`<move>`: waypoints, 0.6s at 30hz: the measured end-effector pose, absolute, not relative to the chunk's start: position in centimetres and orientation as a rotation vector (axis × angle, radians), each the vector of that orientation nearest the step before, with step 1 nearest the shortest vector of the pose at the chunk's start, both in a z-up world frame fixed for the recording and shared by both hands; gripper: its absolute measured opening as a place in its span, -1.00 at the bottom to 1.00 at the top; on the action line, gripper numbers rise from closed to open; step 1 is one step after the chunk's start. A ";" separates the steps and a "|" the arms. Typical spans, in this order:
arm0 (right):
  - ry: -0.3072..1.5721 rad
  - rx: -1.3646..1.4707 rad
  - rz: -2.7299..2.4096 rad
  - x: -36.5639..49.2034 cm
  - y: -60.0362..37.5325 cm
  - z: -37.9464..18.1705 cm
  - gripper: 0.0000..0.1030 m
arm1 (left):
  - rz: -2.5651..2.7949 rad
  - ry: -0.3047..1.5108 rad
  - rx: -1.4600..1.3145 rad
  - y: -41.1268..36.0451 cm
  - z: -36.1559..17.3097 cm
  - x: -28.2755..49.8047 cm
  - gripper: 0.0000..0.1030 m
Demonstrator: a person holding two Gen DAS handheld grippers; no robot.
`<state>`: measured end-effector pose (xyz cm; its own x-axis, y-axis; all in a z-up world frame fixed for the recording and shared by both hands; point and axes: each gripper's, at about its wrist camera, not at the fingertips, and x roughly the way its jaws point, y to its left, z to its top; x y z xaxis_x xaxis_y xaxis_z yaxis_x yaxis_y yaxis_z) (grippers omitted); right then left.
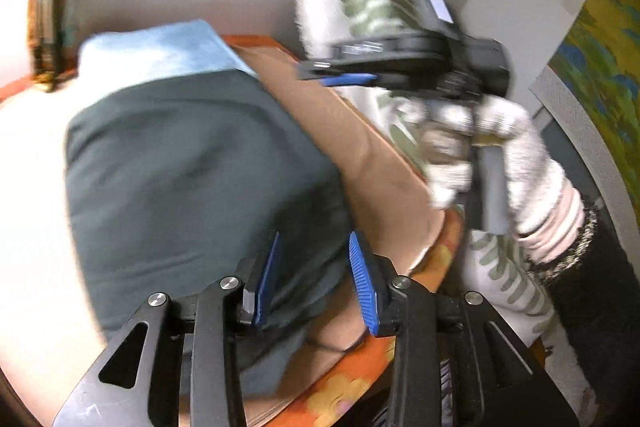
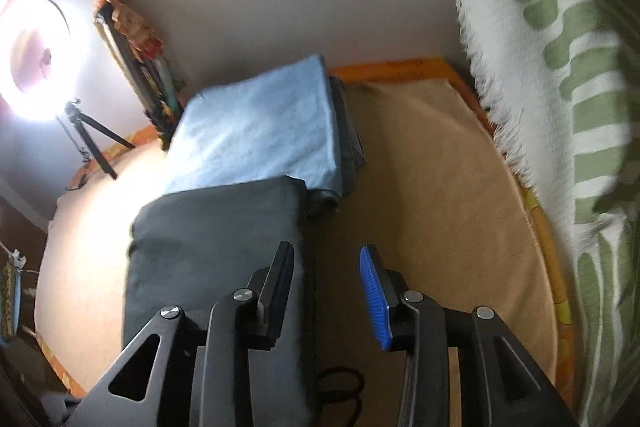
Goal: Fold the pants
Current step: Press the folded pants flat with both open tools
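Observation:
The dark grey-green pants point(image 1: 192, 179) lie folded into a block on the tan blanket point(image 1: 360, 147); they also show in the right wrist view point(image 2: 216, 251). My left gripper point(image 1: 314, 259) is open and empty, low over the pants' near right edge. My right gripper point(image 2: 326, 271) is open and empty, above the pants' right edge and the tan blanket point(image 2: 432, 211). In the left wrist view the right gripper point(image 1: 344, 75) is held up in a gloved hand, off to the right of the pants.
A folded light blue cloth point(image 2: 264, 131) lies on a dark garment behind the pants. A white and green patterned blanket point(image 2: 560, 107) hangs at the right. A ring light point(image 2: 32, 59) on a tripod stands at the far left. A black cord point(image 2: 340, 383) lies near the front.

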<state>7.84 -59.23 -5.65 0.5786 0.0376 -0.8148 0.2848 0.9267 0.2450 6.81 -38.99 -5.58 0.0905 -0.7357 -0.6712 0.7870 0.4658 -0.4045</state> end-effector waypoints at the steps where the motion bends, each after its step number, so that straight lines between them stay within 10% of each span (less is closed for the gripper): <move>1: 0.937 0.359 -0.136 7.4 -58.7 -4.9 -0.28 | -1.112 0.950 0.059 -38.1 -5.6 7.8 -0.34; 18: 1.003 0.233 0.173 12.5 -43.1 -2.3 -0.25 | -0.892 1.139 -0.212 -27.3 -14.0 10.3 -0.34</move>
